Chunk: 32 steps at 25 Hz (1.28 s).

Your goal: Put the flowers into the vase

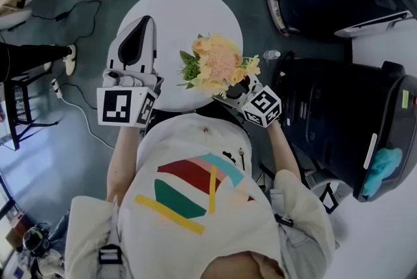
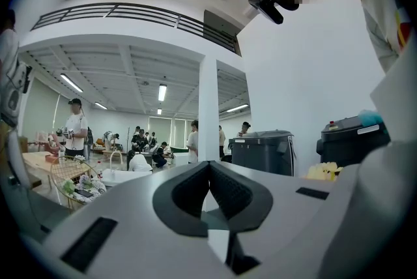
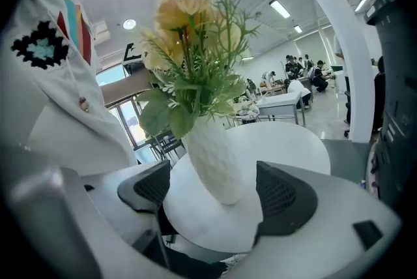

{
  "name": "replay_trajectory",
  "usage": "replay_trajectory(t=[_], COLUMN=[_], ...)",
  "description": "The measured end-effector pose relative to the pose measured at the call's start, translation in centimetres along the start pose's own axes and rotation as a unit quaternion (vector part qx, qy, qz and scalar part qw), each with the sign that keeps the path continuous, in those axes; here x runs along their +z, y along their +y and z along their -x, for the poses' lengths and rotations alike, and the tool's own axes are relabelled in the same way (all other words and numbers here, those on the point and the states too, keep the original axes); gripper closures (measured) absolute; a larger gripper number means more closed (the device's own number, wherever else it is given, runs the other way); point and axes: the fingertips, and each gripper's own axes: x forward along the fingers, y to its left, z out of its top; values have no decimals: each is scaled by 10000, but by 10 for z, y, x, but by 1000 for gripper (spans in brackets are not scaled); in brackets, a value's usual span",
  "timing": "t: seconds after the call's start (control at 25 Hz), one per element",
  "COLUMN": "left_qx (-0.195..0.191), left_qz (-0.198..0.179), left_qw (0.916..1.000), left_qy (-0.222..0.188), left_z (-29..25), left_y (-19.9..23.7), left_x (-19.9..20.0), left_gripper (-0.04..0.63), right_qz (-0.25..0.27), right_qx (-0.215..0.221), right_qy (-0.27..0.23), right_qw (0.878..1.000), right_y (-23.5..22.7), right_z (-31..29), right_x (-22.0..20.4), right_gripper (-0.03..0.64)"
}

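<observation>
Right gripper (image 3: 218,193) is spread wide and empty. The white vase (image 3: 210,147) stands upright straight ahead in the gap between its jaws, and neither pad seems to touch it. Flowers (image 3: 189,43) are already in the vase, stems pointing up, on the round white table (image 3: 293,141). Left gripper (image 2: 209,168) is pinched closed on nothing and aimed away. Job looks basically done, so the nearer right one just needs to pull straight back without clipping the vase.
</observation>
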Motion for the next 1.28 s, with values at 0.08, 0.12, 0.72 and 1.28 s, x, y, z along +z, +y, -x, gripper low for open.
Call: replay_trajectory(t=[0.08, 0.12, 0.72, 1.28], left_qx=[-1, -6, 113, 409], left_qz=[-2, -3, 75, -70], left_qw=[10000, 10000, 9992, 9889], left_qy=[0, -4, -389, -1423], left_z=[1, 1, 10, 34], left_y=[0, -1, 5, 8], left_x=[0, 0, 20, 122], left_gripper=[588, 588, 588, 589], right_qz=[-105, -144, -54, 734], right_qx=[-68, -112, -2076, -2628], right_qy=[-28, -32, -1659, -3752], right_qw=[9999, 9998, 9640, 8859], right_y=[-3, -5, -34, 13], right_z=[6, 10, 129, 186], right_x=[-3, -5, 118, 337], right_gripper=[219, 219, 224, 606])
